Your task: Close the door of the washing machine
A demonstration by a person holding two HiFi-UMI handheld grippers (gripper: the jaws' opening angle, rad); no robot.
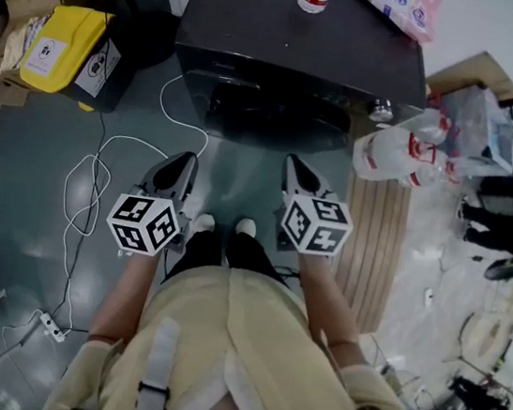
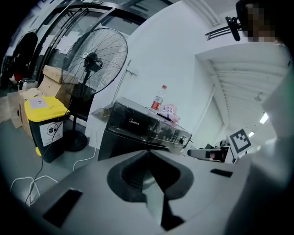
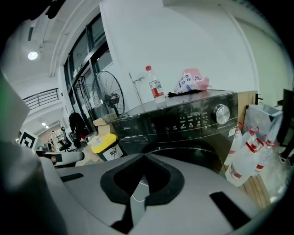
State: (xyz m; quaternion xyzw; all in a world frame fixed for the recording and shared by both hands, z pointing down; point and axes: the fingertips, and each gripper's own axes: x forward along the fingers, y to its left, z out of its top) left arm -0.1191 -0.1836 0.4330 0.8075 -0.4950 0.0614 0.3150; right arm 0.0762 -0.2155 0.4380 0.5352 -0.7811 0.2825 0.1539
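- The left gripper (image 1: 187, 157) and the right gripper (image 1: 293, 163) point forward and a little down, side by side. Each has its fingers pressed together at the tips, with nothing between them.
- Bare grey-green floor (image 1: 242, 174) lies open just ahead of both pairs of fingers.
- A white cable (image 1: 102, 159) loops on the floor left of the left fingers.
- The washing machine (image 1: 297, 53) stands straight ahead of the fingers, near them and apart. It is dark and glossy, and its round door (image 3: 195, 158) sits flush in the front below the control strip. A silver knob (image 3: 222, 114) sits at the strip's right end.
- Clear plastic bottles (image 1: 401, 153) crowd the machine's corner, right of the right fingers.
- A yellow bin (image 1: 61, 49) stands well left of the left fingers, with a fan (image 2: 94, 62) beyond it.
- A red-capped bottle (image 3: 156, 89) and a pink bag (image 3: 192, 81) rest on the machine's top.
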